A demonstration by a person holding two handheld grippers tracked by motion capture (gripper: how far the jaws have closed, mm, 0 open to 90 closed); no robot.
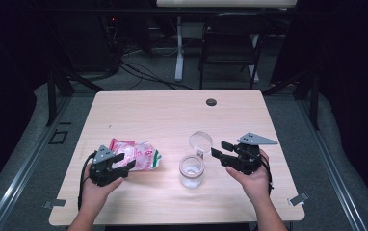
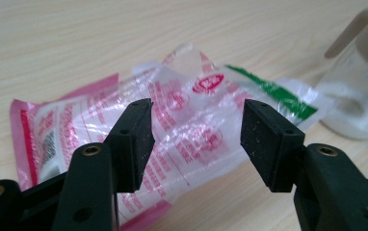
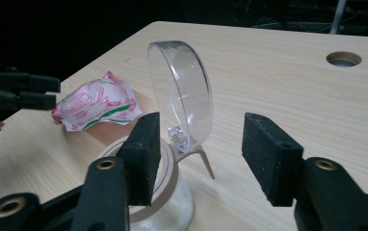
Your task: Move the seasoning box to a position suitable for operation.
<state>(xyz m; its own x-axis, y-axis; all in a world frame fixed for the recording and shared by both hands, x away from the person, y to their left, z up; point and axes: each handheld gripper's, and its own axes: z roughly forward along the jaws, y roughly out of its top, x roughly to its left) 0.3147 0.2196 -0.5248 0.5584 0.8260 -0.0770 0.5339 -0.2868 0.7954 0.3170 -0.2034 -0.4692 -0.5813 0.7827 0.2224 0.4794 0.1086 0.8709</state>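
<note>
In the high view my left claw sits at the lower left of the table, its tips at the near edge of the crumpled plastic bag, pink and red print with a green stripe. Looking along that claw, the bag lies flat on the wood across the middle of the frame, beyond and between my two black pads, which stand apart and press on nothing: released. At the right edge of that frame stands the clear jar.

My right claw is at the lower right centre of the high view, just right of the jar, whose hinged lid stands flipped up. In its own view the jaws gape wide, released, with the lid upright between and beyond the pads, untouched.
</note>
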